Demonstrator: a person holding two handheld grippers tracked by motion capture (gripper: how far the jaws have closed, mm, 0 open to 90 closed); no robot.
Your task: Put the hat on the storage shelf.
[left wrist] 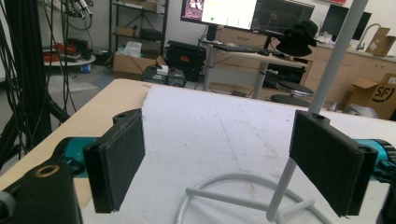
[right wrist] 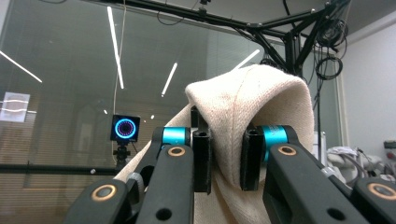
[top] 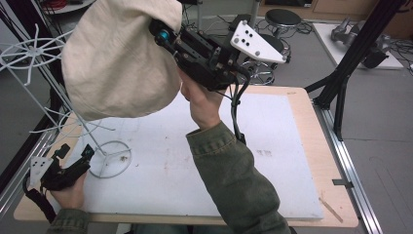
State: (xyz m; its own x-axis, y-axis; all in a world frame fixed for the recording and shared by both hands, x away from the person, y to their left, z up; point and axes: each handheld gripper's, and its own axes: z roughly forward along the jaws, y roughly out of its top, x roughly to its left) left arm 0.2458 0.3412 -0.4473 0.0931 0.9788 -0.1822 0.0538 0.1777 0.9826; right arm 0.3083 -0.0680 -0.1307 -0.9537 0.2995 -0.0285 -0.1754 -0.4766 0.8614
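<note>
High view: right gripper (top: 163, 36) held up over the table (top: 302, 161), jaws clamped on a fold of cream cloth (top: 117, 58) that hangs high at upper left. Left gripper (top: 73, 158) low at the table's near-left corner, jaws apart around the white wire stand (top: 109, 161); probably not touching its pole.

Cream cloth (top: 114, 63), white wire stand (top: 104, 153), black tool (right wrist: 224, 154) with teal accents.

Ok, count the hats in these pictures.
2. A cream hat pinched in the right gripper, raised over the table; a black hat on the far desk. Others may be hidden.
</note>
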